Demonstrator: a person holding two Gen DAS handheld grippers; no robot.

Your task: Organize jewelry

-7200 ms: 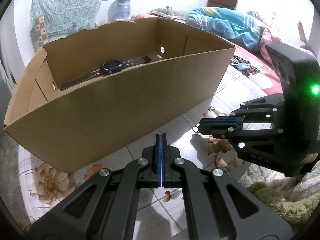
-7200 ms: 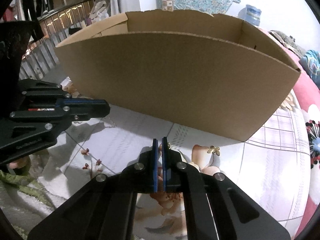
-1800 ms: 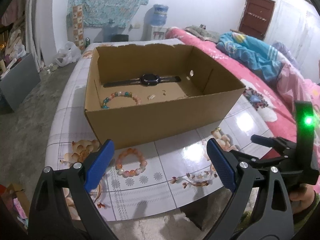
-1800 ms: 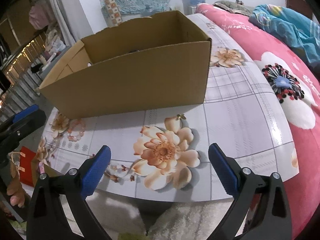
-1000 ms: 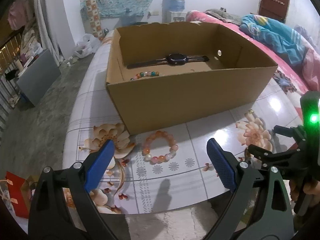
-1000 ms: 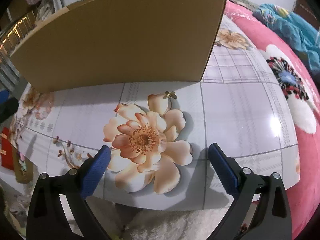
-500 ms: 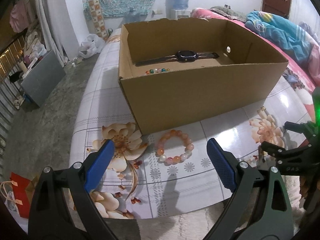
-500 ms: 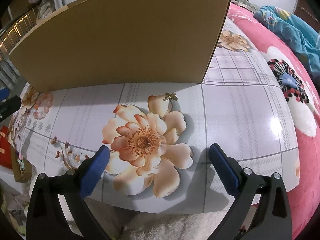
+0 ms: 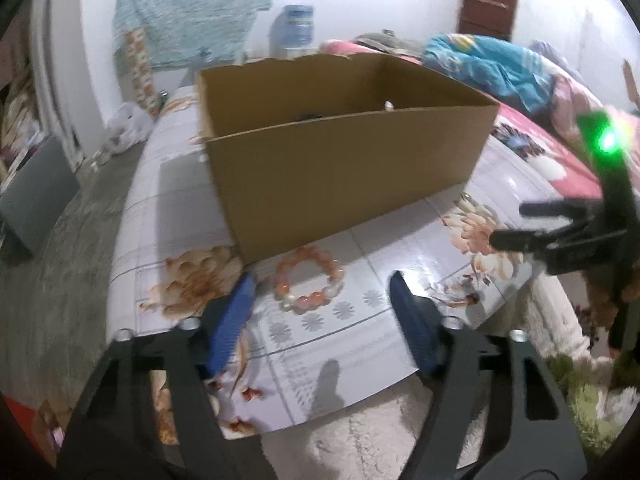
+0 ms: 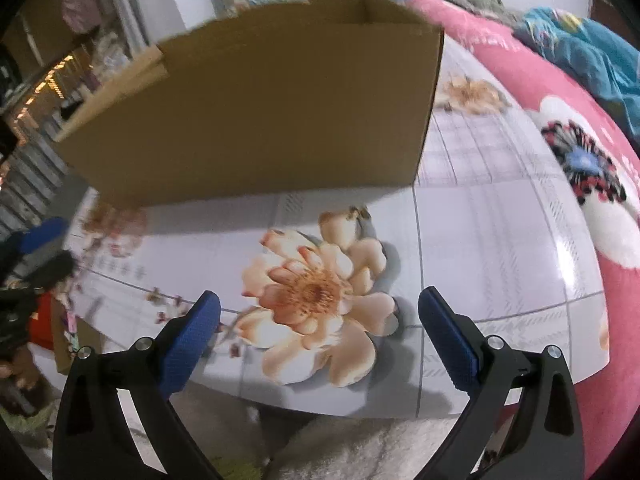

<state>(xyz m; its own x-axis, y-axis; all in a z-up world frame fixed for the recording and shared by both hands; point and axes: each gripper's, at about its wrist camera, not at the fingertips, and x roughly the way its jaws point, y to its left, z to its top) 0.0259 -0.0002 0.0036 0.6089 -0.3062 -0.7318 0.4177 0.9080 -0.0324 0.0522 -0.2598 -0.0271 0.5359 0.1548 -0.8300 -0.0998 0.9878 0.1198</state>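
On the cardboard box [image 9: 344, 172]: (plain) unlettered sides

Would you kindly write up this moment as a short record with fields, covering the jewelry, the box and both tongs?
bracelet: pink bead bracelet lying on the table, just in front of the cardboard box
box contents: mostly hidden by the near wall
left tongs: closing, pads either side of the bracelet, not yet touching it
right tongs: open, nothing between them, above the printed flower

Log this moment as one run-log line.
left gripper: closing, nothing gripped | bead bracelet: on table, beside box | right gripper: open, empty
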